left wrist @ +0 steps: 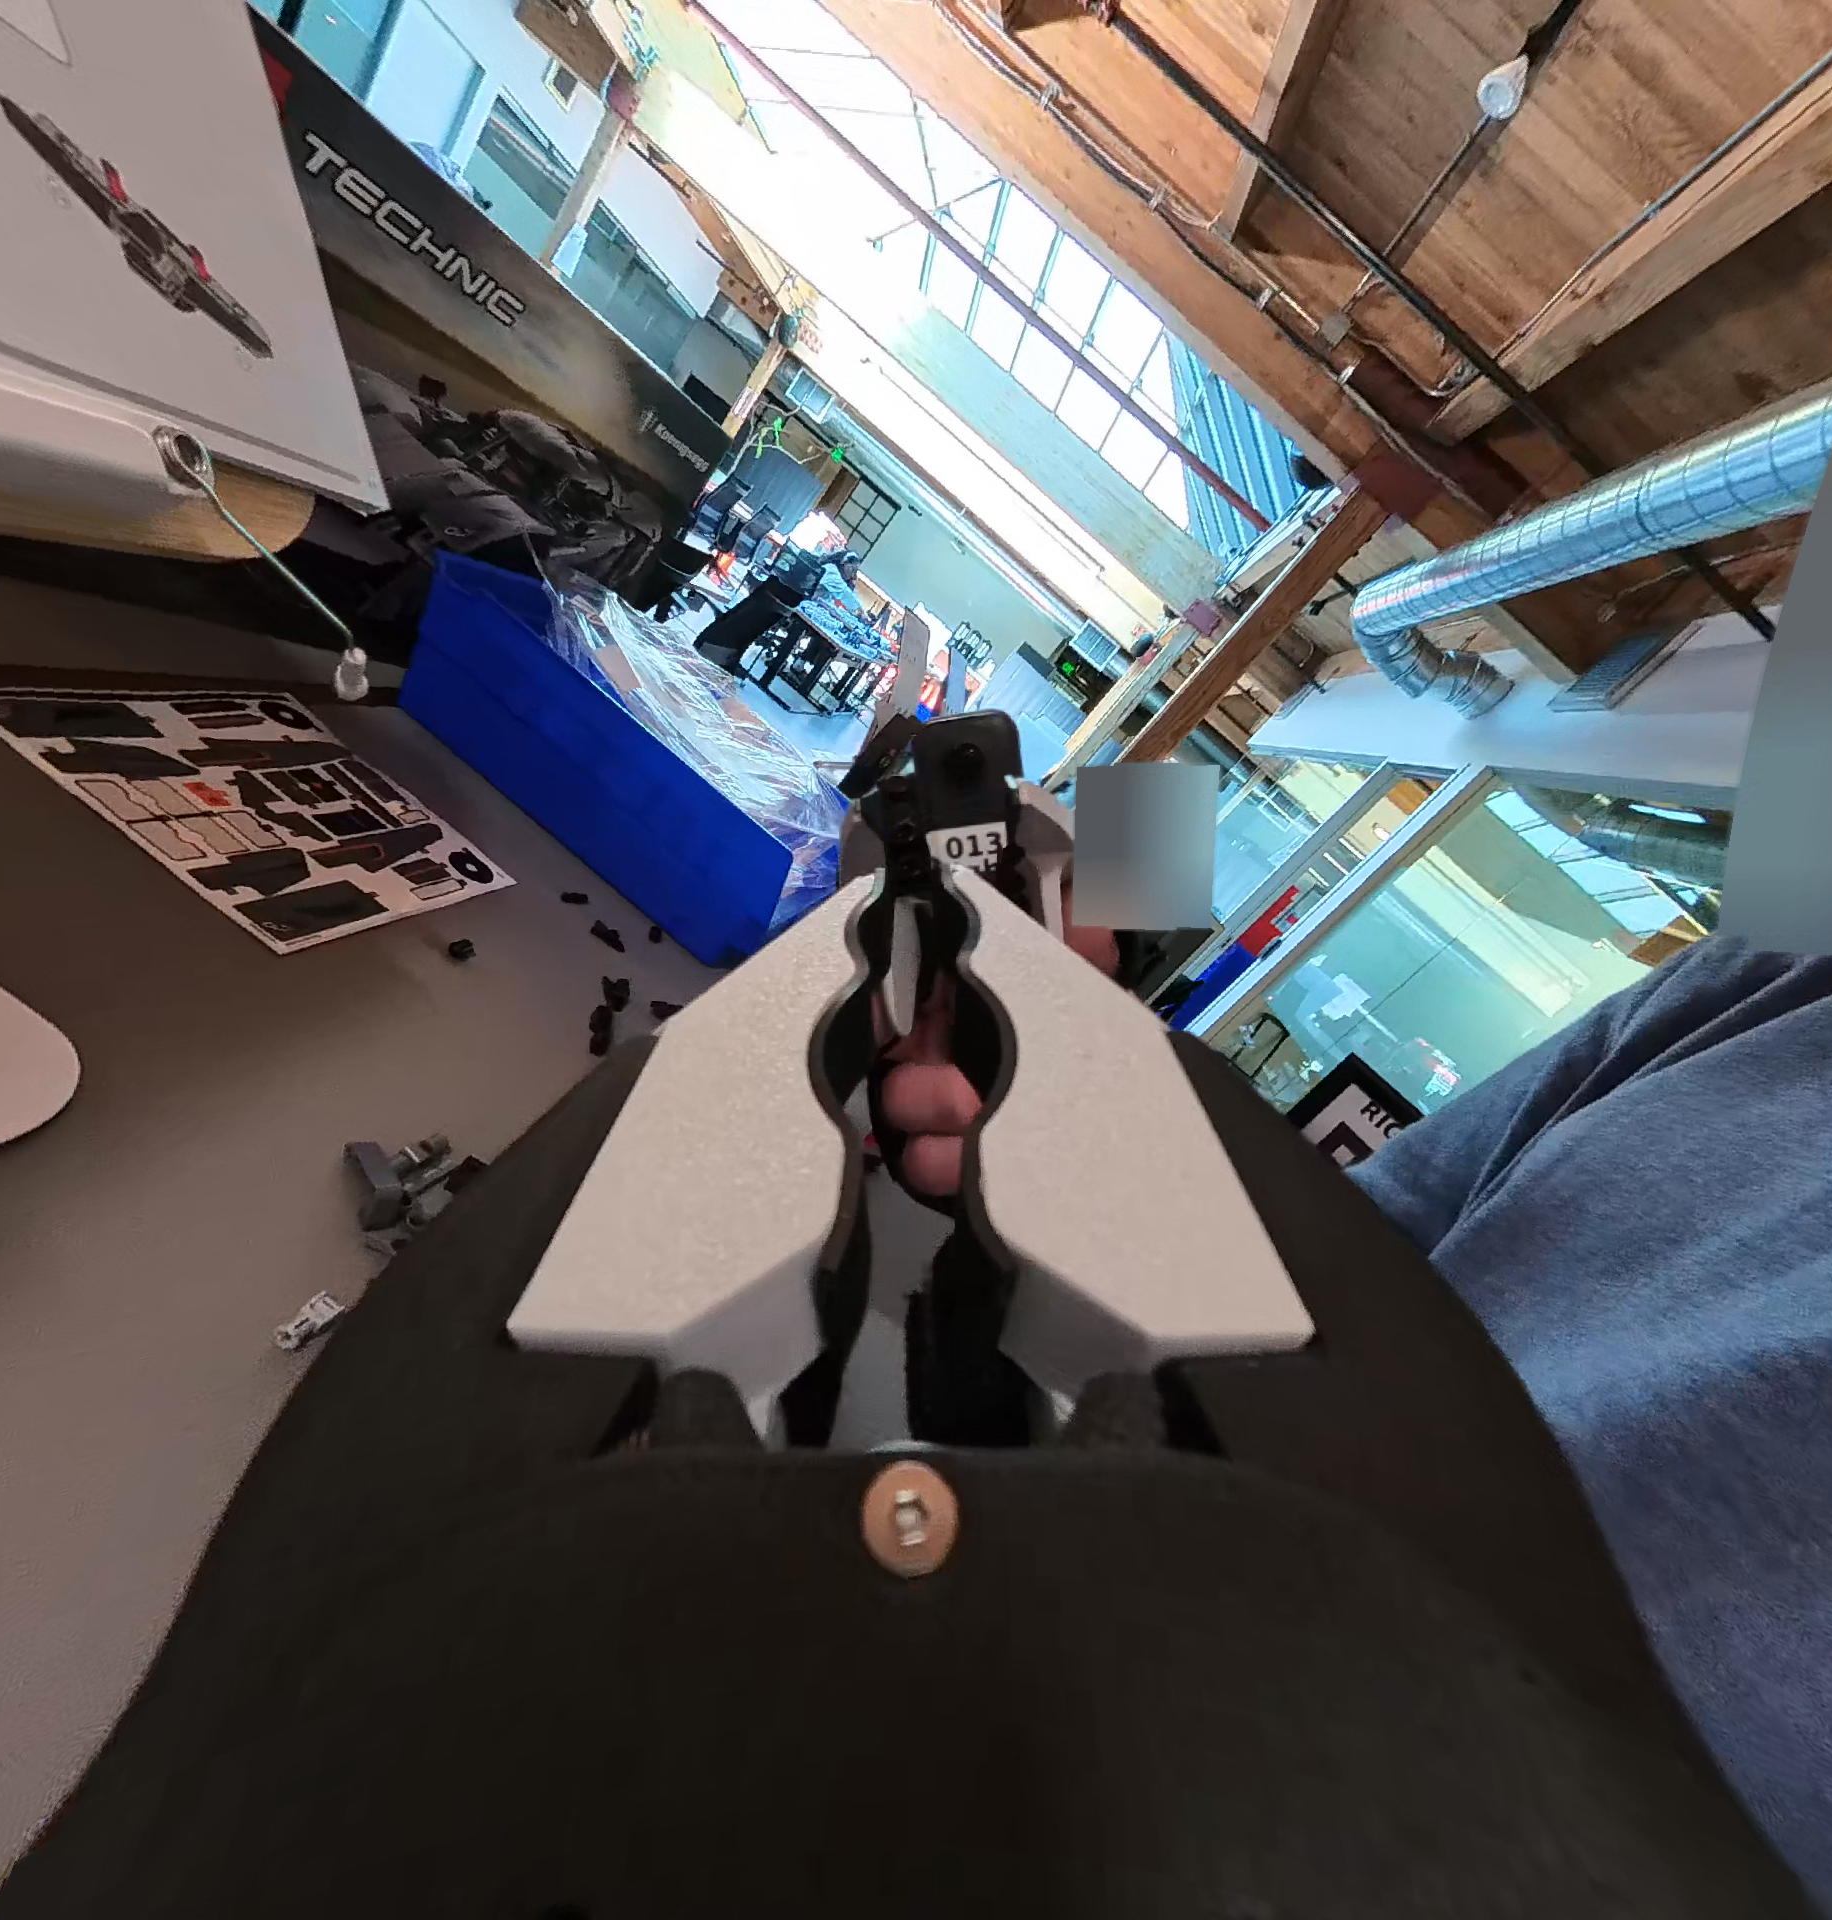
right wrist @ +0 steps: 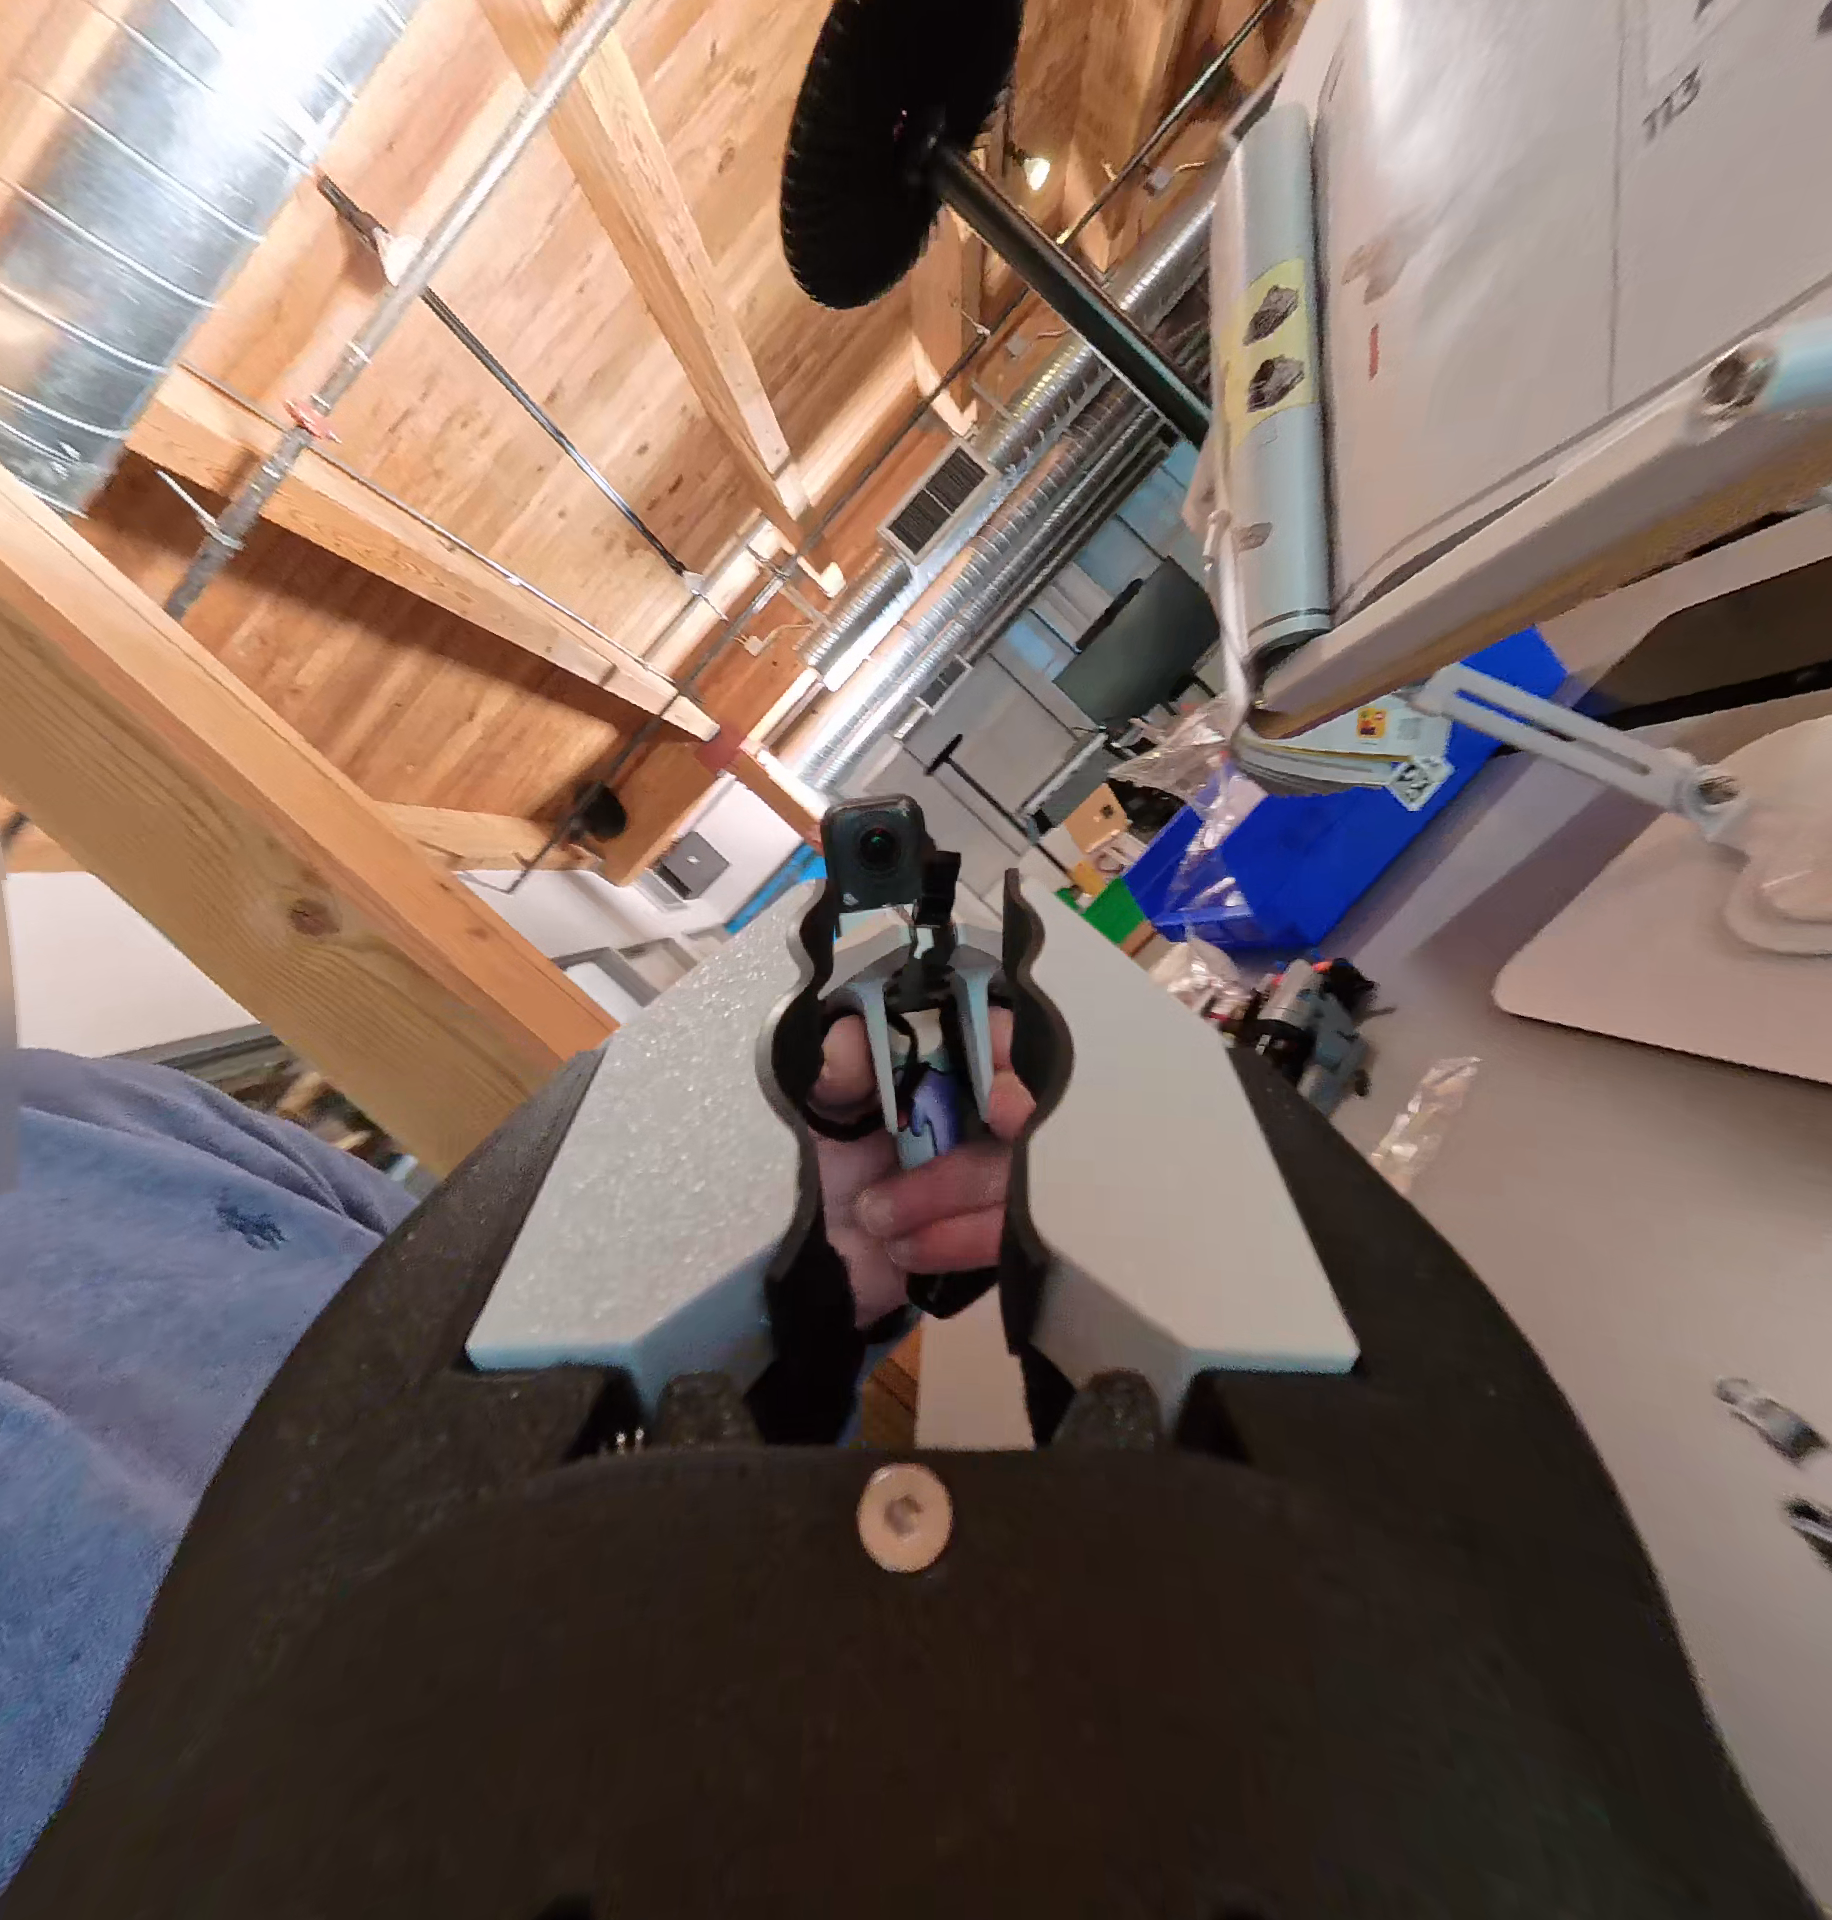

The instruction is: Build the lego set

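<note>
Both grippers are raised off the table and face each other tip to tip. My left gripper (left wrist: 917, 883) has its jaws nearly together, and a small black lego piece (left wrist: 896, 821) stands up between the tips. In the right wrist view the same black piece (right wrist: 933, 925) sits between the left gripper's fingers. My right gripper (right wrist: 914, 909) has its jaws apart, one on each side of the left gripper's tips, with nothing clamped. A grey part-built lego assembly (left wrist: 403, 1184) lies on the table; it also shows in the right wrist view (right wrist: 1307, 1013).
A blue bin (left wrist: 579, 748) with clear plastic bags stands at the back of the table. A sticker sheet (left wrist: 237, 810) and loose black pieces (left wrist: 611, 1013) lie near it. The instruction booklet (left wrist: 112, 208) sits on a stand above a white base (right wrist: 1670, 956). A blue sleeve (left wrist: 1670, 1247) is close by. My hands' fingertips stand some 4 centimetres from each other.
</note>
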The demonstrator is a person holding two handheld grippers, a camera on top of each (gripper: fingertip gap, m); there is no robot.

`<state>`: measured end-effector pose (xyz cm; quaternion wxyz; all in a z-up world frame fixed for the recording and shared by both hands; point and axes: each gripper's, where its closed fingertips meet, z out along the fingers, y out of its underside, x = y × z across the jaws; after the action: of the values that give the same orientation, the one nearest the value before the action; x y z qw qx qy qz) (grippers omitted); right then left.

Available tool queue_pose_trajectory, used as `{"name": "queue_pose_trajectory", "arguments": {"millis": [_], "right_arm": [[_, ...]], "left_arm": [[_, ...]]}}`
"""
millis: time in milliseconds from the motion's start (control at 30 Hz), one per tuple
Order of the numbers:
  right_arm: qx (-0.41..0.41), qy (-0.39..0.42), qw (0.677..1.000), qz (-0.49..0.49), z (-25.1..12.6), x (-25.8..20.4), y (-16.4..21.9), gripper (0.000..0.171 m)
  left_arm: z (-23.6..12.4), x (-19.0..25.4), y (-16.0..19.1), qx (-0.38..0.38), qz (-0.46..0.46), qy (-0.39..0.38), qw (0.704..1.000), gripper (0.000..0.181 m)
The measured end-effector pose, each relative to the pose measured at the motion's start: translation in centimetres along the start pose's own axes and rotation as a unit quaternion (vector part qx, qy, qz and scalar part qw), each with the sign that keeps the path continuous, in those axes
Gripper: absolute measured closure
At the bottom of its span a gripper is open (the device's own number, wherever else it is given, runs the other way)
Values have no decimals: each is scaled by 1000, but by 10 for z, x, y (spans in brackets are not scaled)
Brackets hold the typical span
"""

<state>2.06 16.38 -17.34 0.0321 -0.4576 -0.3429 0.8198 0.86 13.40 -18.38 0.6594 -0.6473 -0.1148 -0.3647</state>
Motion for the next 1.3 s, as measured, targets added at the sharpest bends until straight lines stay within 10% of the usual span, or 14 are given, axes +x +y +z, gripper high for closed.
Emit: {"name": "queue_pose_trajectory", "arguments": {"millis": [300, 633, 1300], "right_arm": [[-16, 144, 984, -105, -96, 3, -18, 146], [-179, 463, 841, -216, -284, 52, -1, 148], [-324, 457, 775, -293, -293, 86, 25, 148]], "left_arm": [[6, -5, 21, -49, 29, -25, 998, 175], [20, -16, 60, -113, 51, -56, 991, 176], [1, -28, 66, -108, 77, -145, 980, 176]]}}
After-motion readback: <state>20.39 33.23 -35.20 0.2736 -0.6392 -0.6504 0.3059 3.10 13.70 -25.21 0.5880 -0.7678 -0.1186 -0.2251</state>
